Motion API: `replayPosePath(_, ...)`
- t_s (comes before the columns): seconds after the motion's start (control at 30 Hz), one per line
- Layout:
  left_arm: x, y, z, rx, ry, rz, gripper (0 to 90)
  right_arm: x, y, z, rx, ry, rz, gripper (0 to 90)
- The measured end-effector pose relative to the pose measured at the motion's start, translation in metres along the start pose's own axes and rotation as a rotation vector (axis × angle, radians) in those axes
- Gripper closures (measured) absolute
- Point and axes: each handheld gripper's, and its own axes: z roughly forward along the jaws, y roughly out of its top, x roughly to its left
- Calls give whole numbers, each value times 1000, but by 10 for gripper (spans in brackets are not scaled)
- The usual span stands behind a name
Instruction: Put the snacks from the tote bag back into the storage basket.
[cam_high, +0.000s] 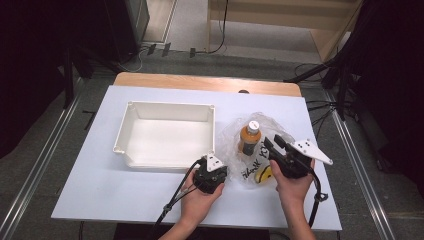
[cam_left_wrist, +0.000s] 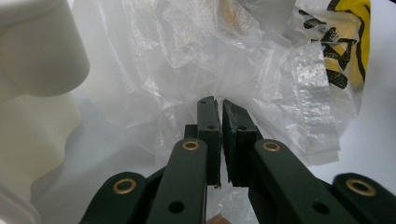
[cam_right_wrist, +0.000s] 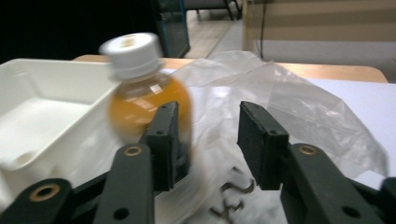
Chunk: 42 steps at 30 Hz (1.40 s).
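On plastic bag (cam_high: 252, 150), unreadable black lettering (cam_high: 250, 168)

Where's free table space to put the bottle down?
Bare tabletop lies left of and in front of the white bin, and the bin's floor is bare too. A strip lies along the far edge, behind the bin. It is crowded on the right around the plastic bag, bottle and both grippers.

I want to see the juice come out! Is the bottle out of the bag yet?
Not yet. Done: the left gripper has pinched the plastic bag shut between its fingers. In hand: the right gripper is open near the orange bottle, which stands in the bag. Left: probably lifting it out; the white tray is empty.
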Motion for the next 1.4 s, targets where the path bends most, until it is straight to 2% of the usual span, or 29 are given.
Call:
replayPosePath(0.07, 0, 0, 0, 3, 1, -4, 879, -4, -2, 16, 38, -3, 7, 582)
replayPosePath(0.17, 1, 0, -1, 8, -6, -2, 880, -8, -11, 40, 126, -25, 24, 605)
replayPosePath(0.2, 1, 0, -1, 8, -4, 1, 880, -10, -15, 48, 167, -11, 38, 626)
replayPosePath(0.3, 0, -1, -1, 7, -1, 7, 879, -11, -25, 61, 235, -5, 36, 701)
replayPosePath(0.43, 1, 0, -1, 11, -8, -2, 879, -14, -34, 70, 334, -8, 35, 834)
replayPosePath(0.5, 1, -1, -1, 12, -9, -2, 879, -16, -37, 73, 365, -32, 33, 900)
replayPosePath(0.6, 1, -1, -1, 13, -10, -1, 880, -22, -38, 71, 386, -51, 33, 900)
replayPosePath(0.63, 1, -1, -1, 12, -9, -1, 881, -25, -39, 70, 394, -73, 35, 900)
replayPosePath(0.7, 1, -1, -1, 13, -8, -1, 882, -32, -42, 69, 428, -90, 43, 900)
replayPosePath(0.73, 1, -1, -1, 12, -8, -1, 883, -36, -42, 67, 426, -86, 62, 900)
replayPosePath(0.8, 1, -1, -1, 13, -8, -1, 883, -41, -43, 63, 428, -115, 49, 900)
replayPosePath(0.83, 1, -1, -1, 13, -9, 0, 883, -44, -43, 60, 418, -118, 52, 840)
replayPosePath(0.87, 1, -1, -1, 13, -10, -1, 882, -46, -43, 56, 409, -109, 78, 784)
replayPosePath(0.93, 1, -1, -1, 12, -10, -3, 881, -48, -43, 46, 362, -61, 96, 681)
replayPosePath(1.03, 1, -1, -1, 9, -8, -3, 880, -39, -35, 27, 279, -48, 33, 575)
replayPosePath(1.1, 1, -1, -1, 2, -10, -7, 881, -32, -28, 12, 219, -25, 13, 554)
replayPosePath(1.23, 2, -1, -1, 0, -13, -22, 885, -23, -18, -10, 142, 15, -19, 549)
replayPosePath(1.4, 2, -1, -2, 4, -14, -19, 887, -12, 3, -34, 18, 34, -47, 562)
